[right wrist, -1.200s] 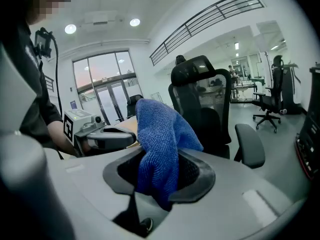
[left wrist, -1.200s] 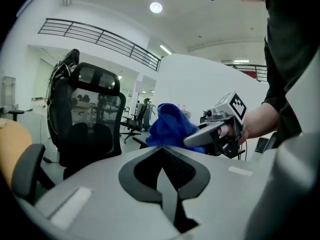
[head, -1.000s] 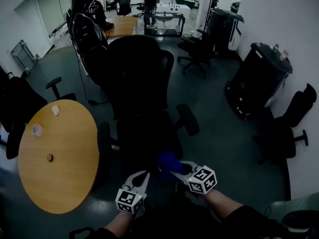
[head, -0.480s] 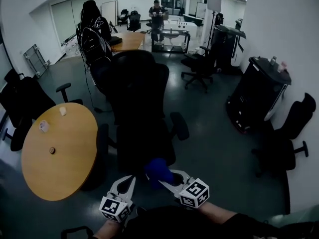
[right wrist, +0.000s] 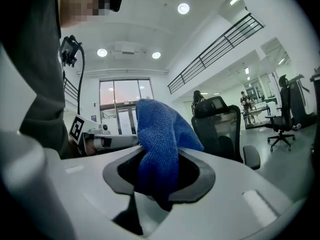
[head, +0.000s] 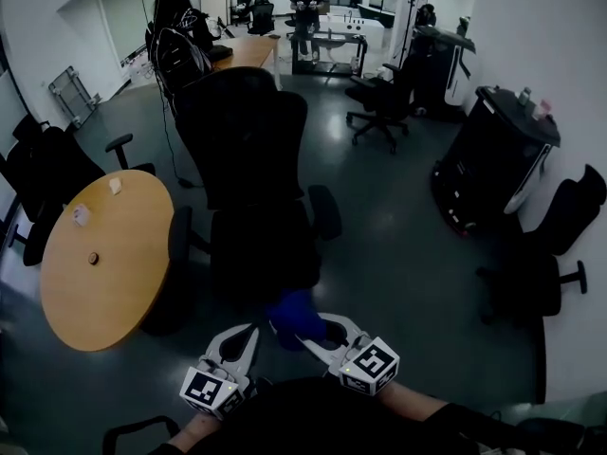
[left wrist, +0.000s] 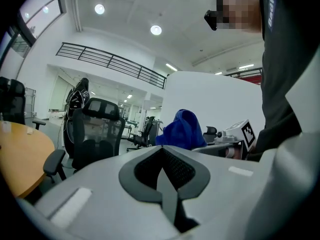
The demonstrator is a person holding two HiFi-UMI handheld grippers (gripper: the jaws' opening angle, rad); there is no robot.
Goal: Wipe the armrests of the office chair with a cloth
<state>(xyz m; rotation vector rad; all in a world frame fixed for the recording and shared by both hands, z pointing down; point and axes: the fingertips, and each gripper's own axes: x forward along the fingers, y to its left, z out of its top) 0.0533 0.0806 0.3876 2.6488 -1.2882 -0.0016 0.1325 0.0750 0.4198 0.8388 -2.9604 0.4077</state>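
Note:
A black office chair faces me, with one armrest on the right of its seat and the other armrest on the left. My right gripper is shut on a blue cloth, which bunches up between its jaws just in front of the seat's near edge. My left gripper hangs beside it, to the left, its jaws closed together with nothing in them. Both grippers point roughly level toward the chair, and neither touches it.
A round wooden table with a few small items stands close on the chair's left. More black chairs and a dark cabinet line the right side. A person stands at a table far back.
Both grippers have lifted and shifted a little left in the head view, still side by side. The blue cloth stays in the right one. The chair and table now sit further left.

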